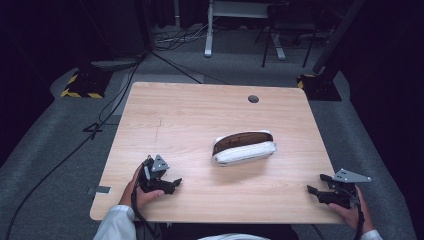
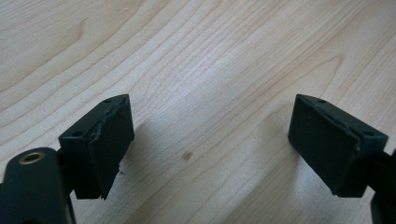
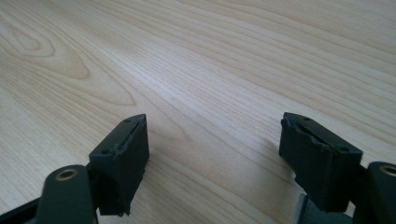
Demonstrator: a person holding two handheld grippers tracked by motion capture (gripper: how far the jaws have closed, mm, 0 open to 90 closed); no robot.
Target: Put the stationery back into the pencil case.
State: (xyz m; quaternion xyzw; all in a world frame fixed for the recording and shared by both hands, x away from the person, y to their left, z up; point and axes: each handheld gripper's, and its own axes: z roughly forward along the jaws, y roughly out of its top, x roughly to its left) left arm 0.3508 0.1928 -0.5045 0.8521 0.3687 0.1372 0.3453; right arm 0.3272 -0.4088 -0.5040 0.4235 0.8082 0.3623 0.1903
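The left gripper [image 1: 172,183] has its black jaws spread wide over bare wood, gripping nothing. The right gripper [image 1: 316,187], near the table's right edge, gapes likewise, empty. Between them and farther back, well apart from both, a white oblong case with a brown inside [image 1: 243,147] lies on the pale wooden table [image 1: 200,110]; its contents cannot be told.

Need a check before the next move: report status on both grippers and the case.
Left gripper open, on the table, nothing between its jaws. Right gripper open, likewise. White case mid-table, apart from both, untouched. Nothing in the way.
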